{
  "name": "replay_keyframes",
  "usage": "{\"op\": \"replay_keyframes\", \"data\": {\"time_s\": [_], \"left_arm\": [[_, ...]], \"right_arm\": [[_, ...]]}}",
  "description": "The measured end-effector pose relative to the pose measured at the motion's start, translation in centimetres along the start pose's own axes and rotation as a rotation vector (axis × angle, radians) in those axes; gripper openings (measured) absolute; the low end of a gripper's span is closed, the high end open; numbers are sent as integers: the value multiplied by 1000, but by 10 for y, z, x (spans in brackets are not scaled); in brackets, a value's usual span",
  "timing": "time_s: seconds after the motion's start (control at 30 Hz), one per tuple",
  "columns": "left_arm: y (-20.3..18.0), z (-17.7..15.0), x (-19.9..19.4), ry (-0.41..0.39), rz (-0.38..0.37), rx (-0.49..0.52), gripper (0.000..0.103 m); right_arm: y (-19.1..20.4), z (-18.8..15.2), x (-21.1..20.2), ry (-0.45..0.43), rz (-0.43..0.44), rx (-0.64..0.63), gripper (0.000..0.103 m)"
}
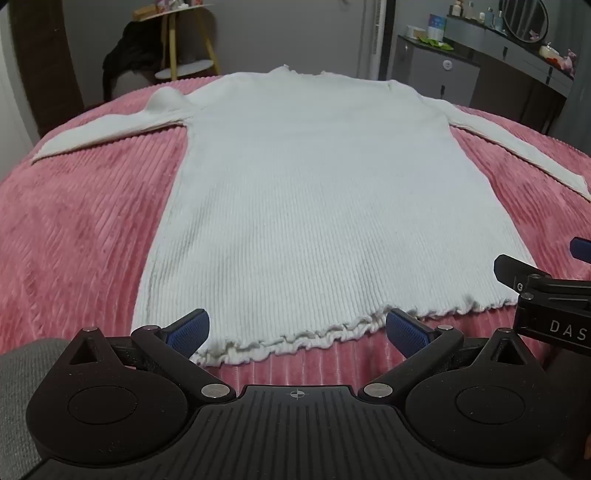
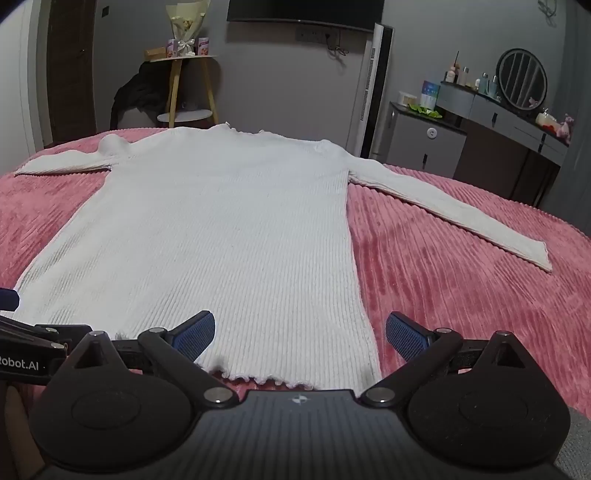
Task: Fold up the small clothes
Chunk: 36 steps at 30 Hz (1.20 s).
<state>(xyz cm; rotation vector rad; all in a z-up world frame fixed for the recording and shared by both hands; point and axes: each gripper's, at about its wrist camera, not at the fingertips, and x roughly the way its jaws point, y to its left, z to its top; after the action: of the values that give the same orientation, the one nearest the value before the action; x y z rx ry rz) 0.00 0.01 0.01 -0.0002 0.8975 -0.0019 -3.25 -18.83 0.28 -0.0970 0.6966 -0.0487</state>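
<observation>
White ribbed knit top (image 1: 306,192) lies flat on the bed, on a pink corduroy-textured bedspread (image 1: 85,229), neck at the far end, frilly hem (image 1: 295,341) at the near edge. Both sleeves are spread out sideways: left sleeve (image 1: 110,133) runs out to the left, right sleeve (image 2: 454,206) angles out right and a bit toward the near side, cuff lying flat on the bedspread. Small bump in the fabric at the left shoulder (image 1: 166,99). Left gripper (image 1: 297,326) hovers at the hem, left-of-centre part of the top, fingers (image 1: 190,326) spread wide, hem visible between them, blue pads not pressing on it as far as I can tell. Right gripper (image 2: 299,328) is just beside it on the right, over the near right corner of the top; its fingers (image 2: 406,334) are also spread wide, left one over the fabric, right one over bare bedspread, nothing pinched. Each gripper shows at the edge of the other's view, so they sit close side by side. Both point downward toward the bed. Background: wooden side stand (image 2: 184,92) with a bouquet and small boxes at the far left, dark garment (image 2: 136,96) draped next to it, dresser (image 2: 517,140) with a round mirror (image 2: 521,79) and bottles at the far right, dark screen (image 2: 306,13) on the far wall.
</observation>
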Motion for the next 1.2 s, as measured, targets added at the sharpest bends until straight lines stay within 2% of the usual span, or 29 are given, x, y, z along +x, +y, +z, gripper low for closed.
{"op": "replay_keyframes", "data": {"time_s": [1.2], "left_arm": [[0, -1, -2, -9, -1, 0, 103]], "right_arm": [[2, 0, -9, -66, -8, -14, 99]]}}
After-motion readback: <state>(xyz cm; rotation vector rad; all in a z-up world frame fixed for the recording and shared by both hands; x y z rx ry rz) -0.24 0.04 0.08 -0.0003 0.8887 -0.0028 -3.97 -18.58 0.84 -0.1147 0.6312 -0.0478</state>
